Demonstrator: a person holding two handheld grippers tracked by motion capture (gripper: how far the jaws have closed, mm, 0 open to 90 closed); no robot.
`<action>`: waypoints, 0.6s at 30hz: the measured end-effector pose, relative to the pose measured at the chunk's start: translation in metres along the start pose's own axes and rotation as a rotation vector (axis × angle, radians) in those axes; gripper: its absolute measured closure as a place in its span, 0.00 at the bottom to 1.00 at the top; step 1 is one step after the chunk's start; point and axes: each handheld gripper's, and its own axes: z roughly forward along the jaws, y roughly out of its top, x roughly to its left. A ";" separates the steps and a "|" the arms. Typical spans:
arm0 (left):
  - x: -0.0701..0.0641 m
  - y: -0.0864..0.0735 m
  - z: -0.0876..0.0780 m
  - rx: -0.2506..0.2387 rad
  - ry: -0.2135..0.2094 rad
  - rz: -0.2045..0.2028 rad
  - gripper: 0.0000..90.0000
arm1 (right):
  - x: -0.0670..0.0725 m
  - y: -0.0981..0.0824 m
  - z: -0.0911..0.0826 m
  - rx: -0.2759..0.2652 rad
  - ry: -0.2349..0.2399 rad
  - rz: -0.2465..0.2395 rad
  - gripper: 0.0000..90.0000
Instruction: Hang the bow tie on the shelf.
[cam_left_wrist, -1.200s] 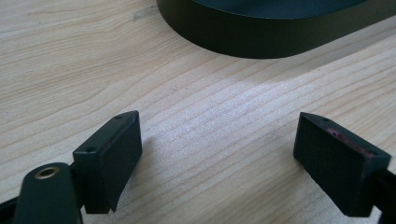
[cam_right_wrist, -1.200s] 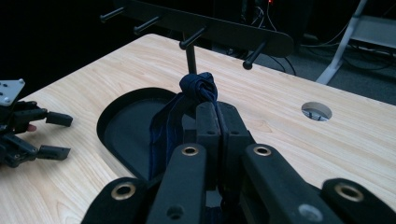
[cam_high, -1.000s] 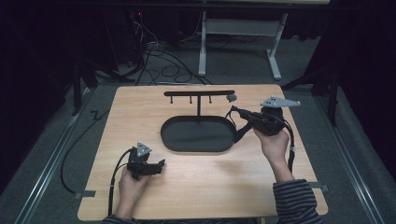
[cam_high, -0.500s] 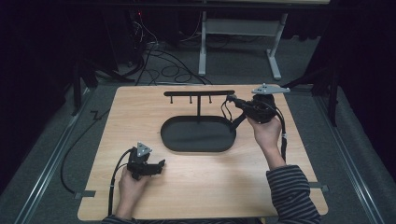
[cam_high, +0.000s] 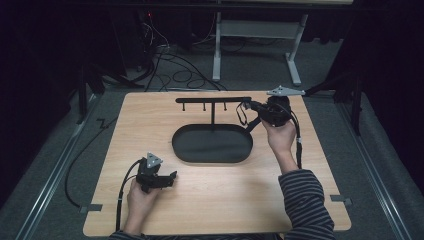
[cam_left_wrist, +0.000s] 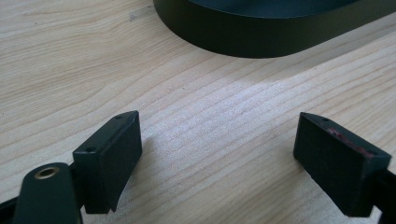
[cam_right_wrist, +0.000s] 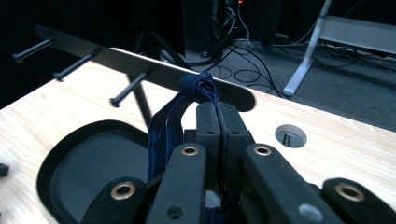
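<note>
A black stand has an oval tray base (cam_high: 181, 150) and a horizontal bar (cam_high: 212, 100) with several pegs (cam_right_wrist: 128, 88) under it. My right gripper (cam_high: 248, 106) is at the bar's right end, shut on a dark blue fabric band (cam_right_wrist: 198, 88). The band's bunched top sits against the bar's end, and its loop (cam_high: 243, 117) hangs down beside the jaws (cam_right_wrist: 217, 108) over the tray (cam_right_wrist: 70, 140). My left gripper (cam_high: 172, 176) rests on the table at the front left, open, with bare wood between its pads (cam_left_wrist: 217, 154). The tray's wall (cam_left_wrist: 261, 39) lies just ahead of it.
The wooden table (cam_high: 225, 200) has a round cable hole (cam_right_wrist: 290, 135) near its far right corner. Beyond the far edge are floor cables (cam_high: 170, 60) and a white desk frame (cam_high: 260, 30). Metal rails run along the floor on both sides.
My right hand has carried the band left and farther away, up to the right end of the bar. The left hand has stayed still.
</note>
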 end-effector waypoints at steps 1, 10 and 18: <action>0.000 0.000 0.000 -0.001 0.000 0.000 0.17 | -0.001 0.000 0.001 -0.001 -0.003 0.007 1.00; 0.000 0.000 0.000 -0.001 0.000 -0.001 0.17 | -0.006 -0.004 0.007 0.014 -0.026 0.023 0.99; 0.000 0.000 0.000 -0.001 -0.001 -0.001 0.17 | -0.008 -0.005 0.009 0.021 -0.036 0.025 0.98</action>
